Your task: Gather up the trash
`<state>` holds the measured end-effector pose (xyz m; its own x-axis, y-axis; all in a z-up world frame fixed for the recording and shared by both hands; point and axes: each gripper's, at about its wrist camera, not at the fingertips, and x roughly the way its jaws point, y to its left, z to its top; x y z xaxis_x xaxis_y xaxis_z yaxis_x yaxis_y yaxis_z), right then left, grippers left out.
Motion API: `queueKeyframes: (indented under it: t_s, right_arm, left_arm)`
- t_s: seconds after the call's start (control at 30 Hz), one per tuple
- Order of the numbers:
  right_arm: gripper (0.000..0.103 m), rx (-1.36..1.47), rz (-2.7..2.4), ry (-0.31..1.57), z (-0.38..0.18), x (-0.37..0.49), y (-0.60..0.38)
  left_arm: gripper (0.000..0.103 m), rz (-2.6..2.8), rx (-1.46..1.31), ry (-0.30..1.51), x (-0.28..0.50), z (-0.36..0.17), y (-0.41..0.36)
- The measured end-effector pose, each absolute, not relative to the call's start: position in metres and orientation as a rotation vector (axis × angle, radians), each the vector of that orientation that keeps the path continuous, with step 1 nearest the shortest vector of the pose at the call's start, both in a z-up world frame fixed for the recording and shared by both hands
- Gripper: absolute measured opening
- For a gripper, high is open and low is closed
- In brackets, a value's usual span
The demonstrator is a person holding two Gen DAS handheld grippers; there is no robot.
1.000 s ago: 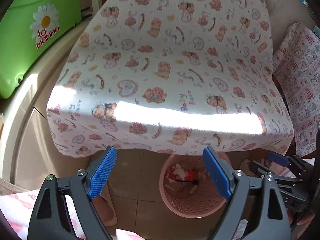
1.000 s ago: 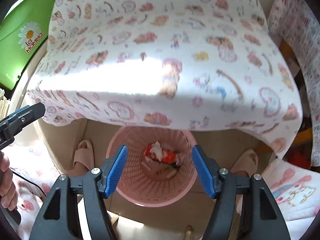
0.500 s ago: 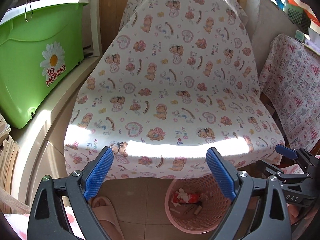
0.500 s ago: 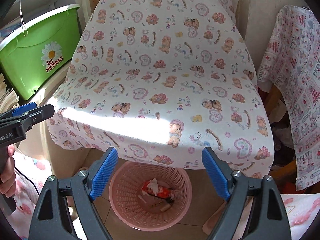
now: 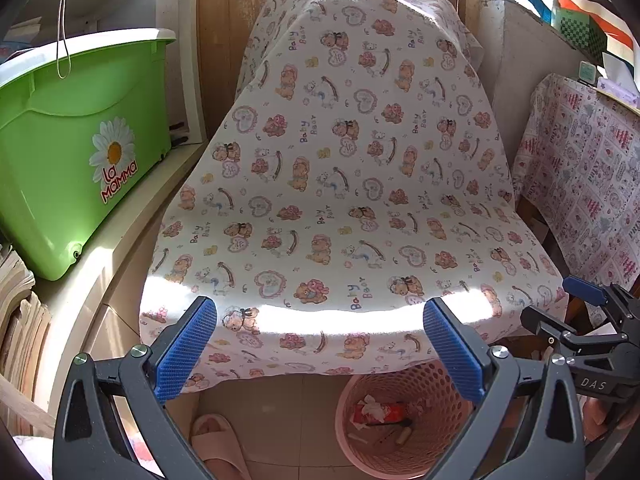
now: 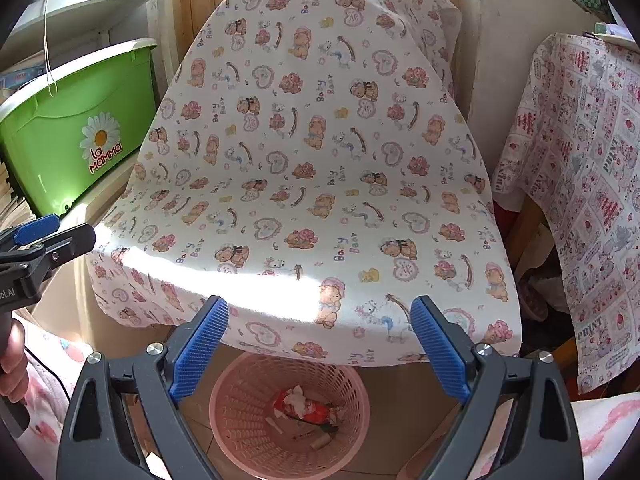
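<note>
Both sets of tongs were held wide apart with nothing between the blue pads. The left tongs (image 5: 320, 344) were seen low in their own view, over the near edge of a chair draped in a teddy-bear print cloth (image 5: 340, 184). The right tongs (image 6: 320, 344) were pointed much the same way, and they could also be spotted at the right edge of the left view, just past the cloth's corner. The left tongs were likewise caught at the left edge of the right view, with a bit of the hand (image 6: 14, 364) gripping the handle.

Right below and between the right tongs, a pink mesh wastebasket (image 6: 248, 396) was found on the tiled floor, tucked partly under the front overhang of the cloth. The trash was already sitting in the bottom: a red wrapper (image 6: 304, 406) with crumpled white paper on it, plus a few small bits that couldn't be made out. In the left view the same basket was seen low and to the right, half hidden behind the right finger.

A pink slipper (image 5: 214, 436) was noticed on the floor to the left of the basket. Farther left, a green bin (image 5: 72, 152) with a daisy and "La Mamma" on it was parked on a pale shelf. On the right, a second printed cloth (image 6: 580, 184) was hung over some furniture.
</note>
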<state>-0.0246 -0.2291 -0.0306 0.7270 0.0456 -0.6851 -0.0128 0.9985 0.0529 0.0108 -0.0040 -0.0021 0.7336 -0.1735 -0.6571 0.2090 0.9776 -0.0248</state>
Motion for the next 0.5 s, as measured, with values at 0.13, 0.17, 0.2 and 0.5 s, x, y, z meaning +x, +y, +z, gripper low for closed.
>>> queueKeyframes:
  t_s: [0.13,0.17,0.2,0.5]
  right_arm:
    - [0.094,0.033,0.03,0.753,-0.0313,-0.0251,-0.227]
    - [0.094,0.025,0.028,0.752,-0.0316,-0.0252,-0.2259]
    - [0.094,0.016,0.026,0.751,-0.0316,-0.0253,-0.2246]
    - [0.094,-0.009,0.018,0.729,-0.0289,-0.0279,-0.2208]
  left_arm:
    - [0.102,-0.216,0.038,0.735,0.0122,-0.0048,-0.0028]
    - [0.102,-0.215,0.03,0.739,0.0129,-0.0054,-0.0017]
    - [0.102,-0.212,0.025,0.741,0.0133,-0.0057,-0.0008]
    - [0.102,-0.204,0.025,0.737,0.014,-0.005,0.0027]
